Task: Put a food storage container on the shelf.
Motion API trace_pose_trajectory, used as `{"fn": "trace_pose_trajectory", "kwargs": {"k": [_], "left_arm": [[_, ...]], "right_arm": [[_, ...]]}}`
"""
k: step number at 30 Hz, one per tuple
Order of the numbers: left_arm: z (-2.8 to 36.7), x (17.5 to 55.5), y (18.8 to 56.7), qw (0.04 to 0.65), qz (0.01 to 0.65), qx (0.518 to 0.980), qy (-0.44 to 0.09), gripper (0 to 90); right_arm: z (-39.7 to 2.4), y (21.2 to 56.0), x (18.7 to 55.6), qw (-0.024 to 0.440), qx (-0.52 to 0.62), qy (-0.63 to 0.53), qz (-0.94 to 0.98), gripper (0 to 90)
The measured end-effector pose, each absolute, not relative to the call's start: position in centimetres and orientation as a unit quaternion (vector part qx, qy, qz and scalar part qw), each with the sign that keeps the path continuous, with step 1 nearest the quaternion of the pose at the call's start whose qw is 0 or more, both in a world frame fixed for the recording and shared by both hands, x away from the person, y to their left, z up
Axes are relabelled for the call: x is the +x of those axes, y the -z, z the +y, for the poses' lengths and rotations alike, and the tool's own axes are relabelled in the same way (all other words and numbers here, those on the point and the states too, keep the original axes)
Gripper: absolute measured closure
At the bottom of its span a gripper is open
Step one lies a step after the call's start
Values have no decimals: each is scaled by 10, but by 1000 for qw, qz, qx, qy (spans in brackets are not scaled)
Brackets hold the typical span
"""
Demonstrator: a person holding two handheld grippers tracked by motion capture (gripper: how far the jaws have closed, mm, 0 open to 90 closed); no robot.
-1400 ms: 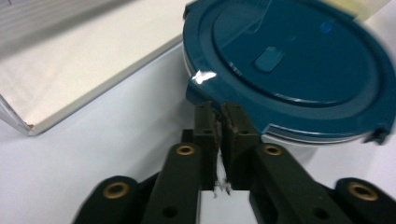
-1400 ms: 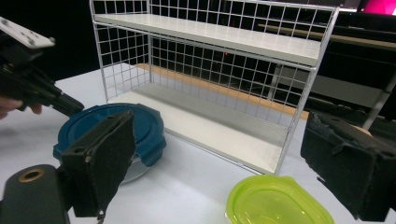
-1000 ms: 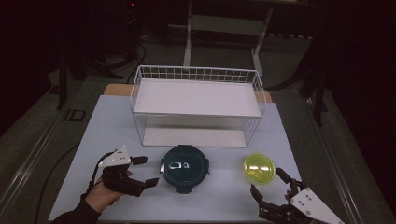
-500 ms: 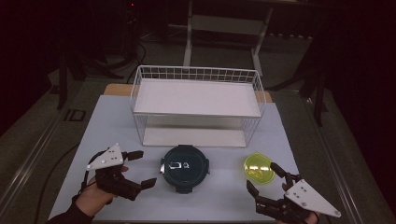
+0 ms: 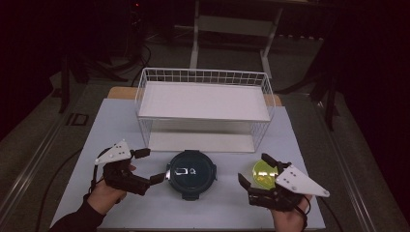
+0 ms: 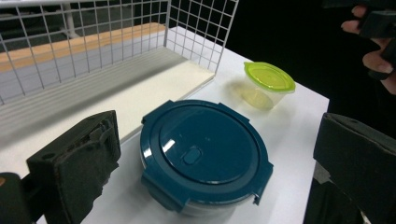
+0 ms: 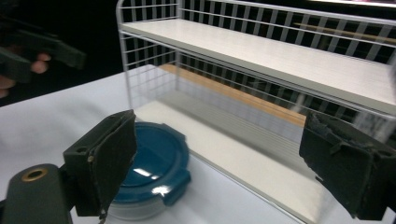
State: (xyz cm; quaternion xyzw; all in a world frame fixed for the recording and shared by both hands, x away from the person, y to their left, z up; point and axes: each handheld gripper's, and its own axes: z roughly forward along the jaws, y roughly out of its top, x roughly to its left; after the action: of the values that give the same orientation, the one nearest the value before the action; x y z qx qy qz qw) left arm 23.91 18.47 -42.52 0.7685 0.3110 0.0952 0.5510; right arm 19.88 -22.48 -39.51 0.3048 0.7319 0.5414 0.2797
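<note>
Risk of shoving the blue lidded container (image 5: 190,174) near the worktop's (image 5: 111,125) front edge.

Left hand-held gripper (image 5: 151,166) spread wide beside it, nothing pinched; right hand-held gripper (image 5: 254,170) spread too, around the yellow-lidded tub (image 5: 264,172). Lopsided closing could skid either off centre.

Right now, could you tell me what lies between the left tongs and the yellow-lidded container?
The round blue lidded container sits between the left tongs and the yellow-lidded container, as the high view shows.
</note>
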Motion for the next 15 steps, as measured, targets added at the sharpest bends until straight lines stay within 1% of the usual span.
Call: {"fn": "trace_pose_trajectory", "kwargs": {"k": [3,4,5,7,8,9,10,11,12,15], "left_arm": [[182,242,426,548,311,771,-94,1],[179,246,429,543,316,773,-92,1],[179,246,429,543,316,773,-92,1],[177,250,432,536,326,774,-83,1],[175,254,436,531,336,774,-73,1],[175,254,436,531,336,774,-73,1],[174,258,439,528,343,773,-68,1],[174,258,439,528,343,773,-68,1],[174,260,441,522,351,774,-69,1],[173,265,446,515,365,773,-55,1]], "right_arm": [[-219,397,205,277,300,-537,738,108],[-214,399,212,261,302,-538,742,108],[-214,399,212,261,302,-538,742,108],[-208,402,219,244,307,-535,748,107],[-204,406,227,226,320,-531,752,101],[-204,406,227,226,320,-531,752,101],[-197,410,237,205,337,-516,760,101],[-197,410,237,205,337,-516,760,101],[-195,415,244,182,343,-522,760,98],[-192,419,248,172,352,-517,761,98]]}}
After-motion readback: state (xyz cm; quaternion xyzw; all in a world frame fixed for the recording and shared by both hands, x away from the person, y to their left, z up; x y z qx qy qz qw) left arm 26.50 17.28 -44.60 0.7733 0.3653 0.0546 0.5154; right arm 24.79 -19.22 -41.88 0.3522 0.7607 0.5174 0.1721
